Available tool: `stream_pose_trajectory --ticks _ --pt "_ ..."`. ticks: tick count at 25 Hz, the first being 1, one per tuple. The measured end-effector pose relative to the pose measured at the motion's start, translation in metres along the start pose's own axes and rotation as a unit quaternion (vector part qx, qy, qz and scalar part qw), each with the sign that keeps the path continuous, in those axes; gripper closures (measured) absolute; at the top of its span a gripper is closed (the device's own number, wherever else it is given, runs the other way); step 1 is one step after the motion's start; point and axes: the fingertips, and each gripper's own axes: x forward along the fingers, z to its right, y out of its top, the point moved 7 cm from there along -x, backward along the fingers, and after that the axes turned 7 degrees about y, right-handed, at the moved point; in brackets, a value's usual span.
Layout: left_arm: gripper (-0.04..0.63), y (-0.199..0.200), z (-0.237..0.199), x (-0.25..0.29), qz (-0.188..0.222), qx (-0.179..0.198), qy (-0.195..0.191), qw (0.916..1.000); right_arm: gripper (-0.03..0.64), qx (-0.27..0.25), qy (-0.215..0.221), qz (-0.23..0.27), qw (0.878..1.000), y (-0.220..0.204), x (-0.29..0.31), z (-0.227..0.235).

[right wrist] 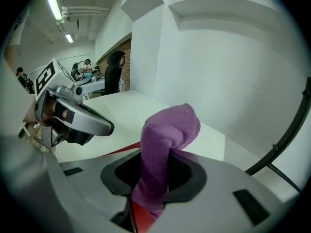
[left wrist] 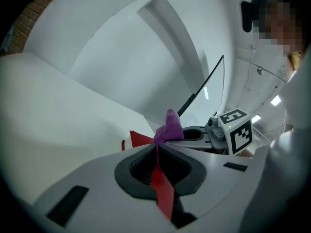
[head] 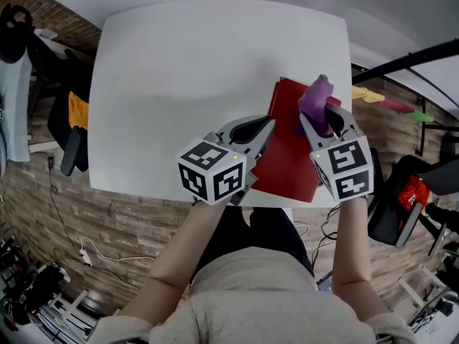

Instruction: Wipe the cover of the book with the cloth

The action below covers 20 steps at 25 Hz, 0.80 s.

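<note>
A red book (head: 287, 160) lies flat near the front right of the white table (head: 186, 70). My left gripper (head: 266, 130) is shut on the book's left edge; in the left gripper view a strip of the red cover (left wrist: 163, 188) shows pinched between the jaws of that gripper (left wrist: 156, 152). My right gripper (head: 324, 118) is shut on a purple cloth (head: 315, 97), held over the book's far right part. The cloth (right wrist: 167, 135) sticks up from between the right gripper's (right wrist: 163, 165) jaws, with the book (right wrist: 116, 151) just below. The cloth (left wrist: 169, 127) also shows beyond the left jaws.
The table's front edge (head: 165, 192) runs just under both grippers. A black chair (head: 68, 127) stands left of the table, another black and red seat (head: 401, 199) to the right. A dark pole (head: 401, 59) slants at the right above coloured cloths (head: 391, 103).
</note>
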Motion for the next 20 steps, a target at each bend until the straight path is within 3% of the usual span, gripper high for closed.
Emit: stream_pose_trajectory --ticks 11,20 --pt "0.565 0.002 -0.017 0.017 -0.016 -0.017 -0.002 0.9997 0.494 0.014 -0.006 -0.017 1.000 -0.003 0.032 0.009" --pt "0.565 -0.004 -0.016 0.020 -0.017 -0.034 -0.013 0.9992 0.465 -0.006 -0.014 -0.013 1.000 -0.008 0.030 0.011"
